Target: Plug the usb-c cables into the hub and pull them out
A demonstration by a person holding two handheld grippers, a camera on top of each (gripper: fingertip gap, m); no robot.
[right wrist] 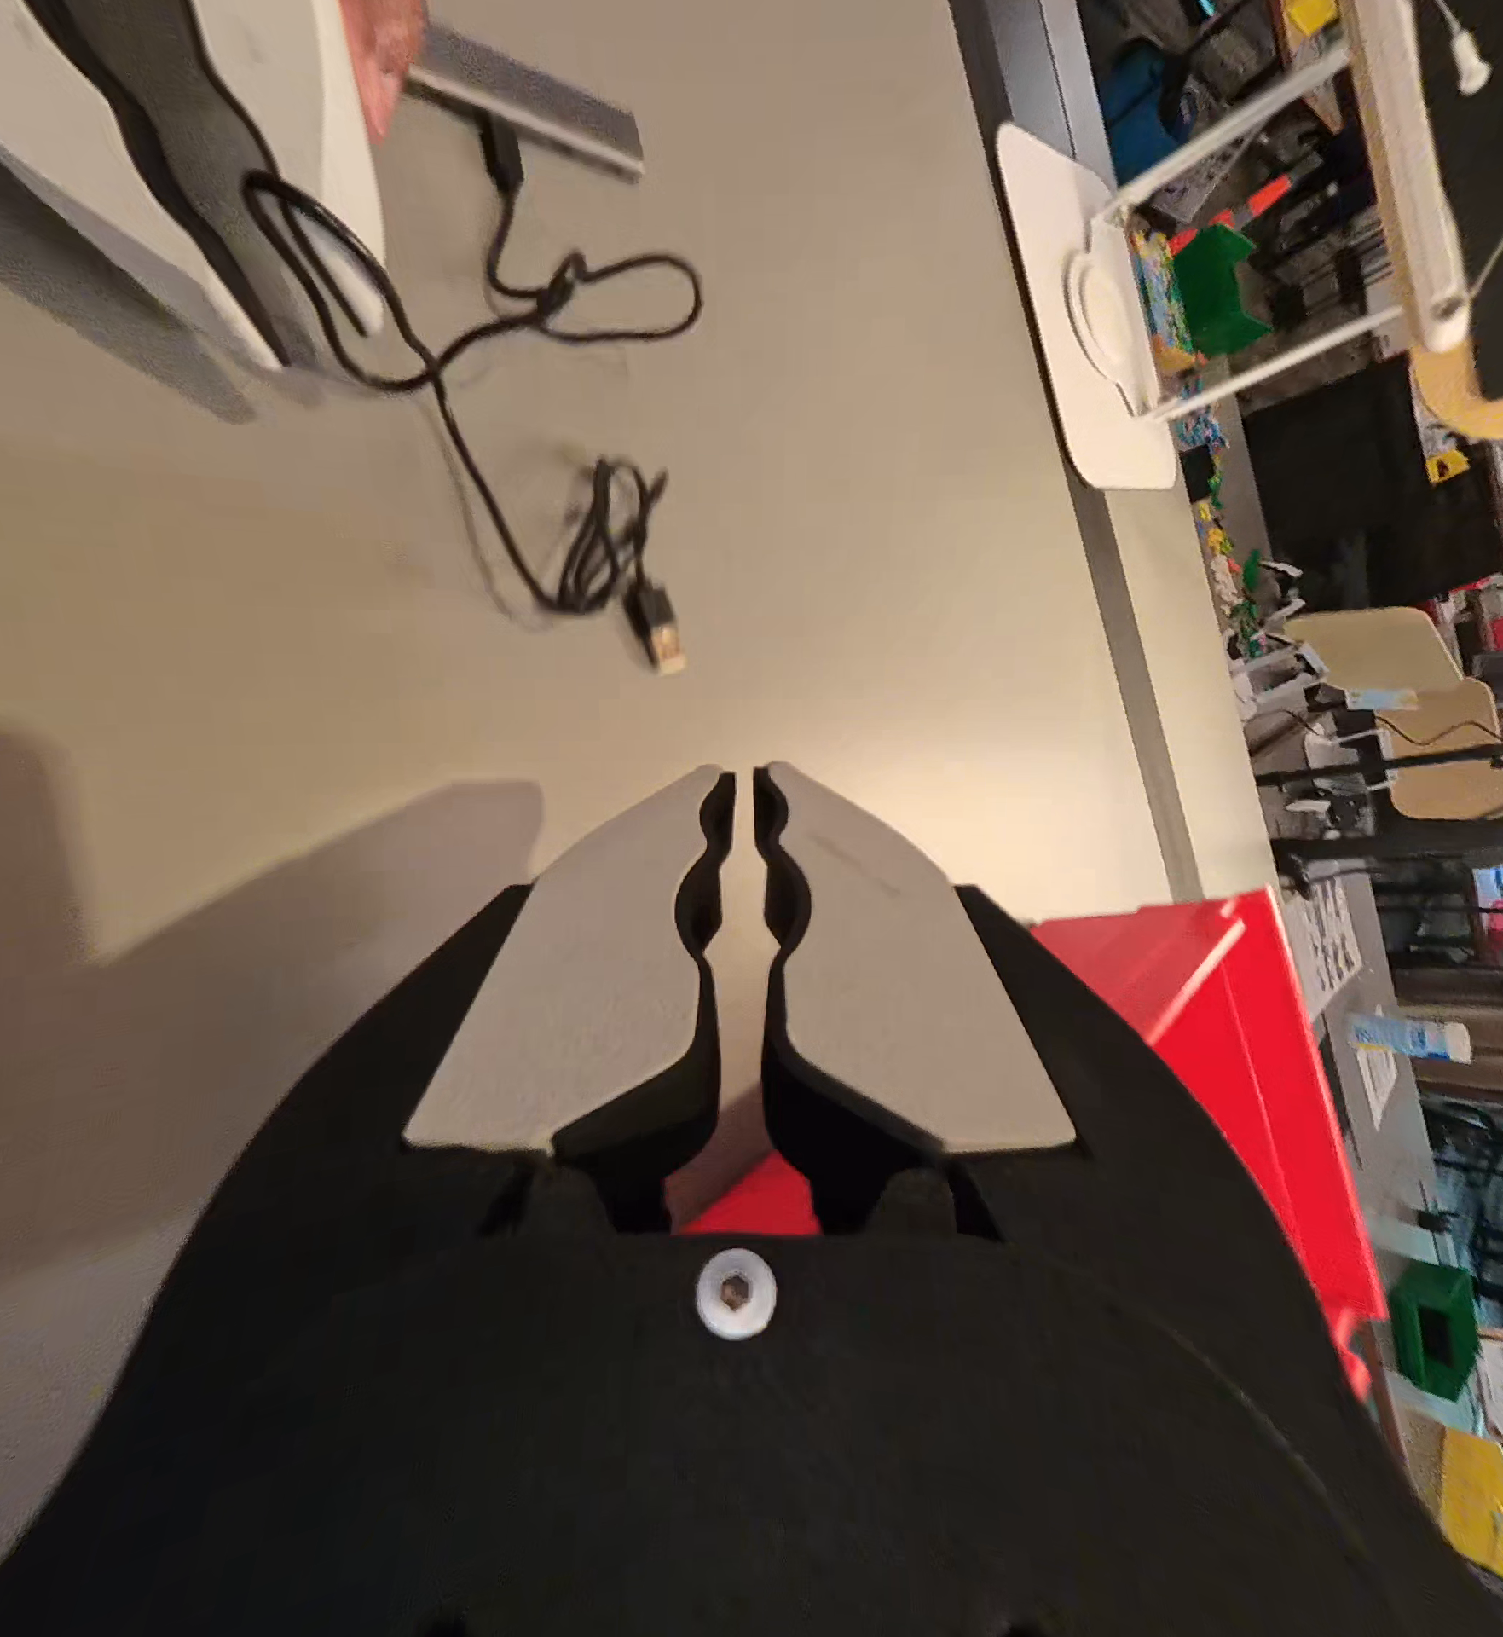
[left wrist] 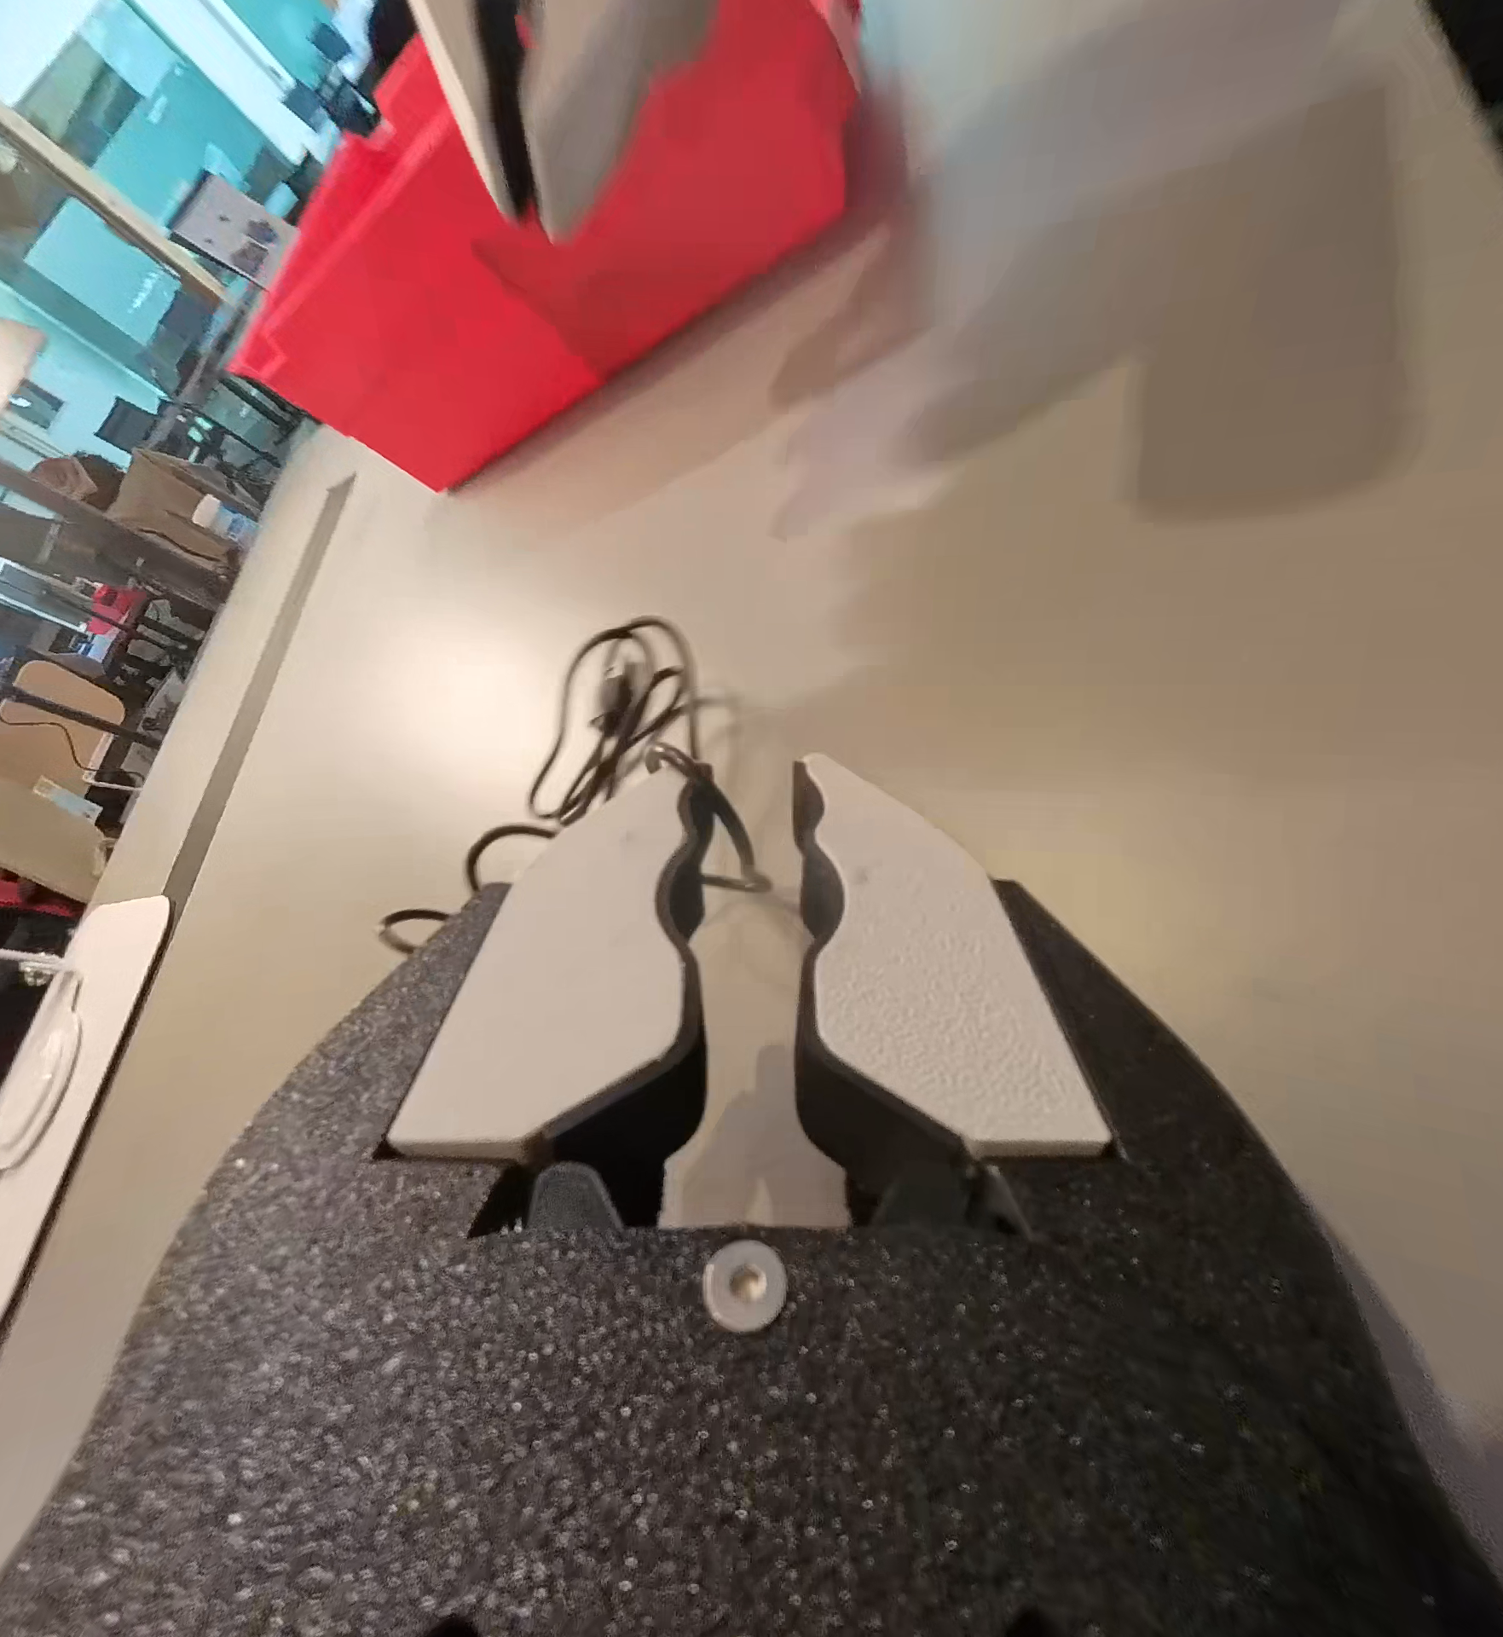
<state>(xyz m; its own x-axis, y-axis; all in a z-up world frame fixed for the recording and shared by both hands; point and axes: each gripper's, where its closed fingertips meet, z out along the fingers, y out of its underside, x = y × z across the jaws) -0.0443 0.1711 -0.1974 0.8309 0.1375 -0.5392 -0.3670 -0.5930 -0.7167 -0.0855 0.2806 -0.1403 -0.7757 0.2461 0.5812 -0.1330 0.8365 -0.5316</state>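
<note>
A grey USB hub (right wrist: 526,106) lies on the beige table at the far side, with a black plug (right wrist: 504,159) in its edge. That plug's black cable (right wrist: 464,443) runs across the table to a small coil and a loose USB plug (right wrist: 663,642). My left gripper (left wrist: 743,779) is open, low over the table. A loop of the cable (left wrist: 712,824) lies between its fingertips, and I cannot tell if it touches them. The left gripper also shows in the right wrist view (right wrist: 287,292). My right gripper (right wrist: 743,779) is shut and empty, above the table short of the loose plug. It shows blurred in the left wrist view (left wrist: 535,115).
A red bin (right wrist: 1217,1019) stands on the table by my right gripper and shows in the left wrist view (left wrist: 553,266). A white pad (right wrist: 1084,310) lies at the table's edge. Beyond the edge are chairs, shelves and clutter. The tips of one gripper are about 15 centimeters away from the tips of the other.
</note>
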